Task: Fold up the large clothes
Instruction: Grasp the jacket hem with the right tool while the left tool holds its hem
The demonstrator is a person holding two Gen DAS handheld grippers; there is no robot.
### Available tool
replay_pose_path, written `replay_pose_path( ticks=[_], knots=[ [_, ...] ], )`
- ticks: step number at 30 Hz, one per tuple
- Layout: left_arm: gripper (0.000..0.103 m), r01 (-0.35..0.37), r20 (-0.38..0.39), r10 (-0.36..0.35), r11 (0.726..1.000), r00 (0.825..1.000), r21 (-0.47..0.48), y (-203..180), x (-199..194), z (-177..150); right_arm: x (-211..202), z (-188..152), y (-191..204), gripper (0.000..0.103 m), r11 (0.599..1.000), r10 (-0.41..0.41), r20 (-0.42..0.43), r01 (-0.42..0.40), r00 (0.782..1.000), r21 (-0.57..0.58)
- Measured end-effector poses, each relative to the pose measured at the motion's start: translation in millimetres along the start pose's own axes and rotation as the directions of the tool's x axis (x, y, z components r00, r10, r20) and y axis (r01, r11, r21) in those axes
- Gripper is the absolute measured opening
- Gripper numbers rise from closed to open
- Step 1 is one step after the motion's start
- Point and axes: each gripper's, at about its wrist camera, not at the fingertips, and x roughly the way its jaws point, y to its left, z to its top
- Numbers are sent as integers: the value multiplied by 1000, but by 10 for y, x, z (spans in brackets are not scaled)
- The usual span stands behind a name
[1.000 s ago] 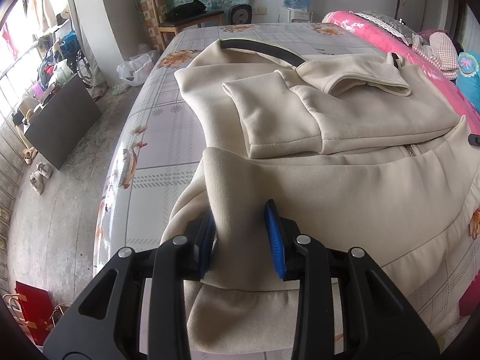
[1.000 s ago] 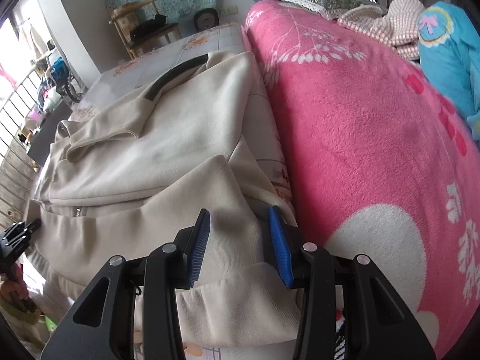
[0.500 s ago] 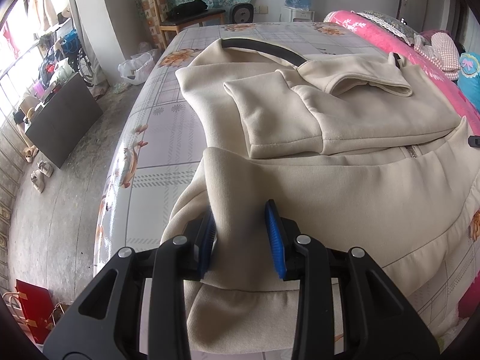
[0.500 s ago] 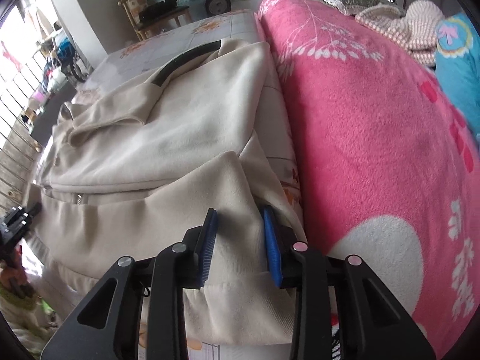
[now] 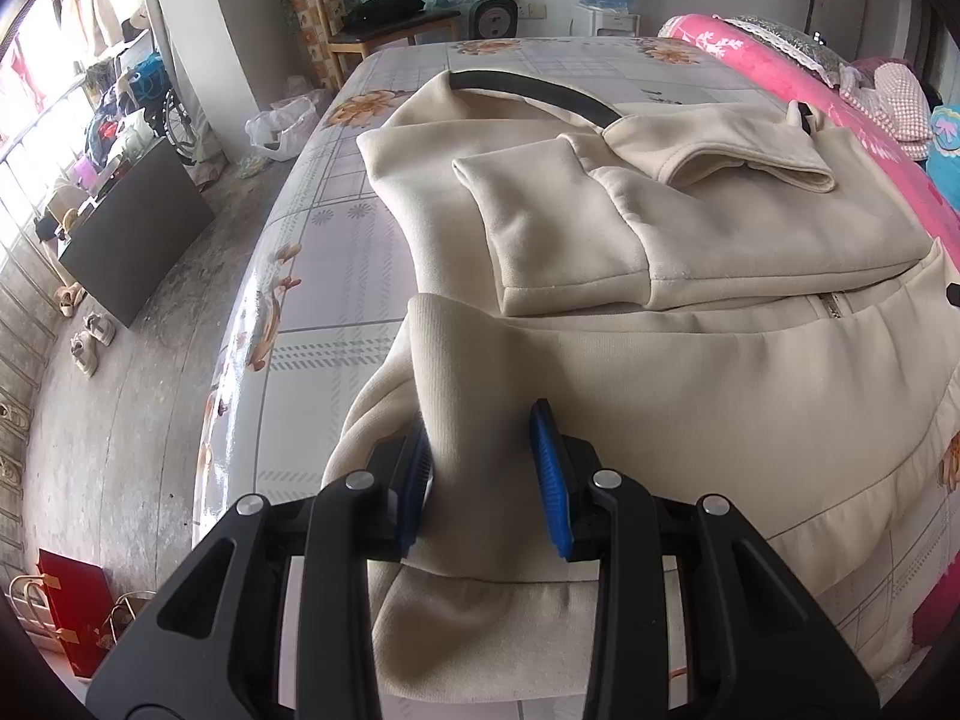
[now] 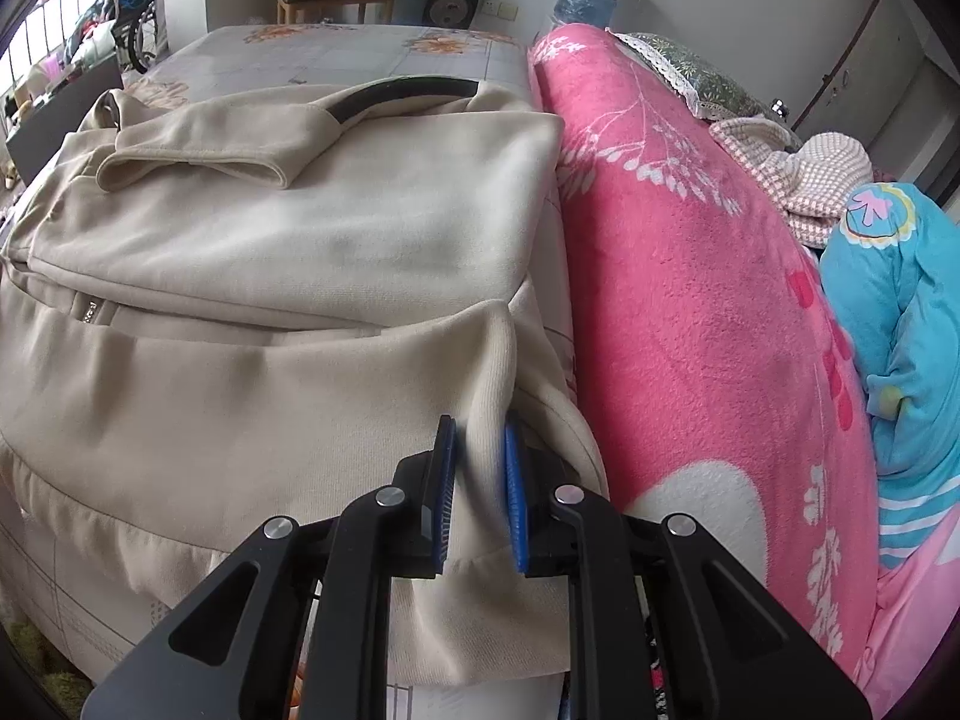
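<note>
Since the earlier frames, the right hand-held gripper (image 6: pixel 477 483) had narrowed its jaws from a wide gap to a tight pinch on the hem fold, and its view had tipped forward; the left wrist view was almost unchanged.

Task item: large cream fleece zip jacket (image 5: pixel 690 228), lying on the bed's glossy floral-print cover (image 5: pixel 336 276), sleeves already folded in across the chest, bottom hem hanging over the near edge. Black-lined collar at the far end.

Left hand-held gripper (image 5: pixel 480 474): jaws stood apart with a raised ridge of hem cloth between them; the left pad touched the cloth, the right pad showed a gap. Judged not yet clamped.

Right hand-held gripper: clamped on the hem's right corner, just beside the pink plush blanket (image 6: pixel 690 276).

Risks, as judged:
- Uneven grip. If a lift began before the left jaws closed, the left corner would slip and the fold would skew.
- Thick, heavy fleece pinched at a narrow ridge could pull out under its own weight.
- Carrying the hem forward could drag the folded cream sleeves (image 5: pixel 600 240) out of place.
- Slick cover might let the whole garment slide.

Writing or brands: none legible; the small metal zip pull (image 6: pixel 90 315) showed no readable mark.
</note>
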Motion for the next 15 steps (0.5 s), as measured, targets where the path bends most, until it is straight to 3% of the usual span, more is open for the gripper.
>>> replay_pose_path(
  ticks=[15],
  knots=[
    [32, 1, -8, -1, 1000, 1000, -4, 12, 6, 8, 46, 20, 13, 16, 1000, -14, -7, 14, 1000, 12]
  ],
)
